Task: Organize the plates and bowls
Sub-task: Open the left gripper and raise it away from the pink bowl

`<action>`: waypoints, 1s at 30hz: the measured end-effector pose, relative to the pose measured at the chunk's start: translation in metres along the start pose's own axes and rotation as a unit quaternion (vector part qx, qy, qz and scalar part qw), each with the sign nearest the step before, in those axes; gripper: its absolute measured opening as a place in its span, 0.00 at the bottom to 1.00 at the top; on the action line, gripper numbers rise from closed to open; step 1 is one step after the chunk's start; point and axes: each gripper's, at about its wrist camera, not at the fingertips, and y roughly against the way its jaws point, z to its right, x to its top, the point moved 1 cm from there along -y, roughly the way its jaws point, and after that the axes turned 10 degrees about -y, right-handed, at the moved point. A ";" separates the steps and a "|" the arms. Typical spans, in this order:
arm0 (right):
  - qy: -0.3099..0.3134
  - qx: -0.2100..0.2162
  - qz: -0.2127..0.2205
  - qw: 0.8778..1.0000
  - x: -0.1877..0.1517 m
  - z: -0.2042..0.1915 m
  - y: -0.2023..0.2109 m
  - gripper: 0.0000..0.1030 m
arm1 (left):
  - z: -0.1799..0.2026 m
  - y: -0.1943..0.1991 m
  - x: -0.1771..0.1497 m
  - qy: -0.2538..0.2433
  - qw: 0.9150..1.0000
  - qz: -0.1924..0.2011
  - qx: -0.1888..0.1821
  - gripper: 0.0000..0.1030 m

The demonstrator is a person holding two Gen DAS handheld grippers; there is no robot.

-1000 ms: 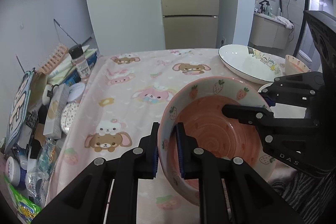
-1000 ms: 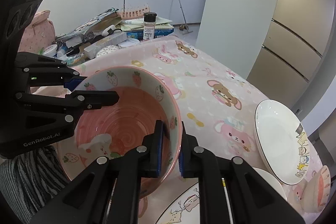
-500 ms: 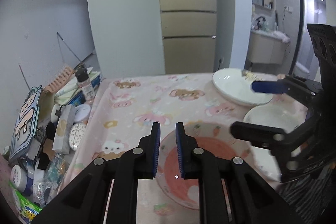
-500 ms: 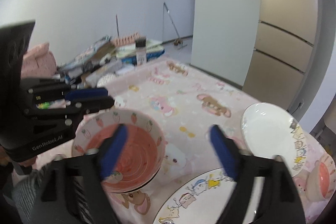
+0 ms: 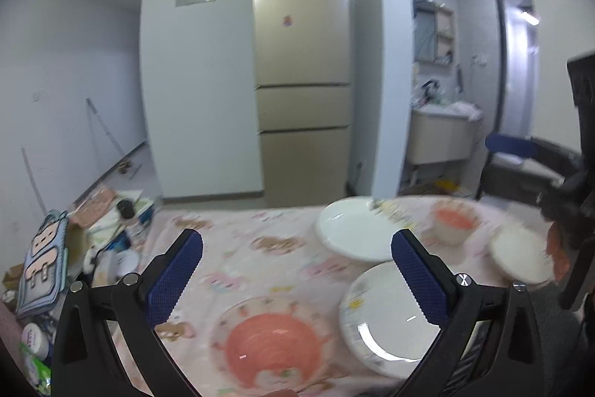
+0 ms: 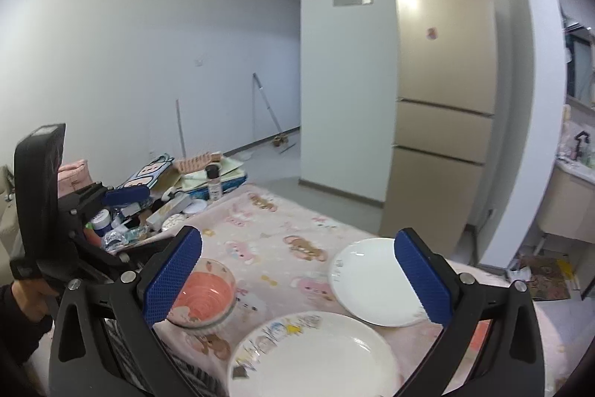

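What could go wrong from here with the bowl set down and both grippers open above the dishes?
1. The strawberry bowl sits near the table's front edge; a stray nudge might tip it off.
2. The front plate and rear plate lie close together, perhaps overlapping; lifting one could drag the other.
3. The left gripper and right gripper hang close together and could collide.

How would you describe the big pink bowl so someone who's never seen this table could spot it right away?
Start at the table under the pink cartoon-animal cloth. On the near side, beside a cartoon-rimmed white plate, stands the strawberry bowl. It is deep, with a salmon-pink spiral inside and a strawberry-printed rim, while the dishes next to it are flat white plates.
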 end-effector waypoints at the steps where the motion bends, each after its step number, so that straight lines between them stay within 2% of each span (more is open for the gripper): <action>1: 0.002 -0.004 0.005 1.000 0.001 0.003 0.011 1.00 | 0.006 0.005 0.009 -0.001 1.000 0.010 -0.006 1.00; 7: -0.013 -0.040 0.017 0.999 0.012 0.033 0.059 1.00 | 0.037 0.025 0.051 -0.003 0.998 0.046 -0.046 1.00; 15: -0.029 -0.095 0.059 0.993 0.022 0.063 0.103 1.00 | 0.079 0.029 0.100 -0.006 0.992 0.079 -0.096 1.00; 22: -0.052 -0.118 0.075 0.989 0.028 0.095 0.127 1.00 | 0.111 0.013 0.130 -0.019 0.990 0.078 -0.119 1.00; 30: -0.060 -0.125 0.077 0.987 0.034 0.116 0.135 1.00 | 0.136 -0.012 0.144 -0.034 0.989 0.057 -0.132 1.00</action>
